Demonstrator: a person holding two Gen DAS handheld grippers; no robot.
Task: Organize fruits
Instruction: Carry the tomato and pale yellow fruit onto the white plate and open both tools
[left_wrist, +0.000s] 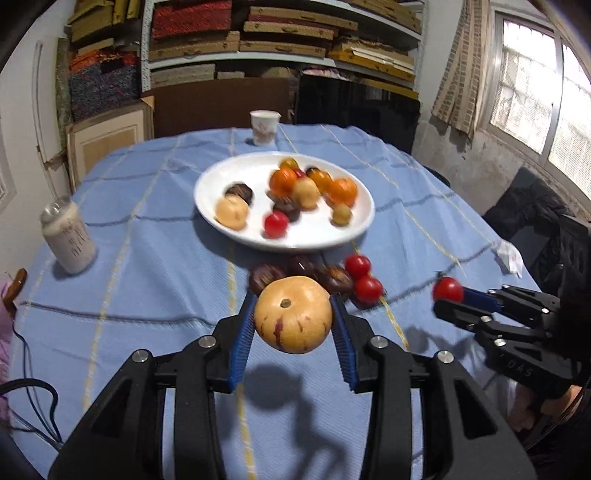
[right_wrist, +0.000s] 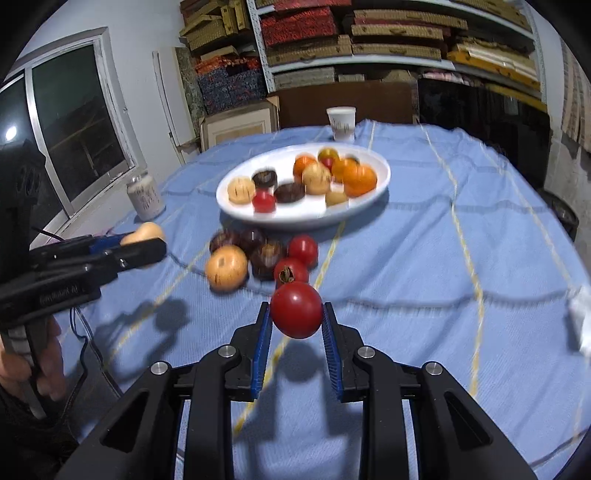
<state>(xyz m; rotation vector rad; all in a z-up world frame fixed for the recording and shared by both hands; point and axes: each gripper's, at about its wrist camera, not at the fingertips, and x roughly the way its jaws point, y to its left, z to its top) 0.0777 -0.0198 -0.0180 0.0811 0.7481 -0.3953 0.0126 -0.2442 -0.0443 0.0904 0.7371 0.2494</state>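
My left gripper (left_wrist: 293, 317) is shut on a pale yellow fruit (left_wrist: 293, 314) with red streaks, held above the blue tablecloth; it also shows in the right wrist view (right_wrist: 146, 234). My right gripper (right_wrist: 296, 312) is shut on a red tomato (right_wrist: 296, 309), also seen in the left wrist view (left_wrist: 447, 290). A white plate (left_wrist: 236, 170) holds several orange, yellow, dark and red fruits. On the cloth before the plate lie dark fruits (left_wrist: 266, 275), two red tomatoes (left_wrist: 364, 277), and in the right wrist view another yellow fruit (right_wrist: 226, 267).
A paper cup (left_wrist: 263, 127) stands behind the plate. A white jar (left_wrist: 68, 240) stands at the table's left. A crumpled white paper (left_wrist: 511, 256) lies at the right edge. Shelves of boxes fill the back wall.
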